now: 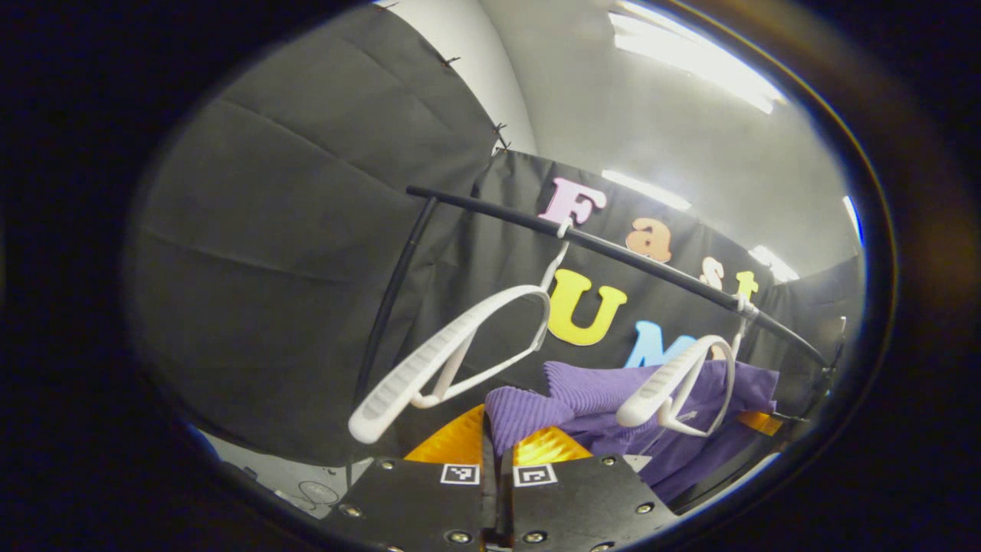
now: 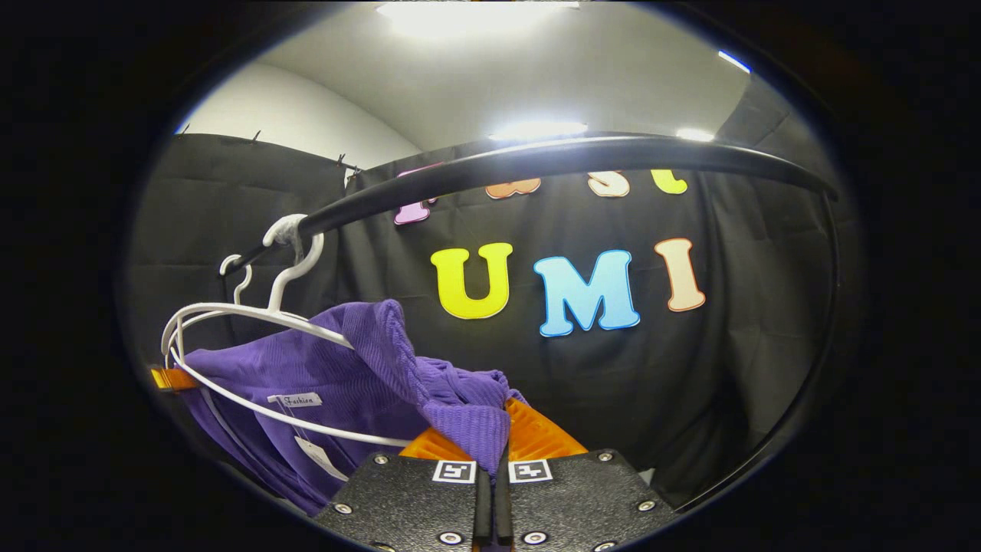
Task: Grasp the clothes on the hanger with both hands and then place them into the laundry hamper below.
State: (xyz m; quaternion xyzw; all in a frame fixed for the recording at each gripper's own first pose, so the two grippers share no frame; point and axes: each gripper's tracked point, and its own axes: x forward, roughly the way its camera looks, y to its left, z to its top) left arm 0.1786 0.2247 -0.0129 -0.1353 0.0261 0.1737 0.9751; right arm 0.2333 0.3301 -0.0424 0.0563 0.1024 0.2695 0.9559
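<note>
Grasp step done, I judge: both my left gripper (image 1: 498, 452) and right gripper (image 2: 500, 452) are clamped on the garment (image 1: 582, 399) ahead, partly off its hanger (image 2: 253, 322); next, lower it into the hamper.

In the left gripper view, two hangers hang from the rail (image 1: 613, 249). The empty hanger (image 1: 452, 349) is to the left along the rail. The hanger (image 1: 678, 383) carrying the garment (image 1: 605, 399) is farther right. The garment droops below the rail, with one fold reaching down between the left gripper (image 1: 497, 452) fingers. In the right gripper view, another fold of the garment lies between the right gripper (image 2: 498, 448) fingers, below the rail and in front of the cloth wall (image 2: 613, 383).
</note>
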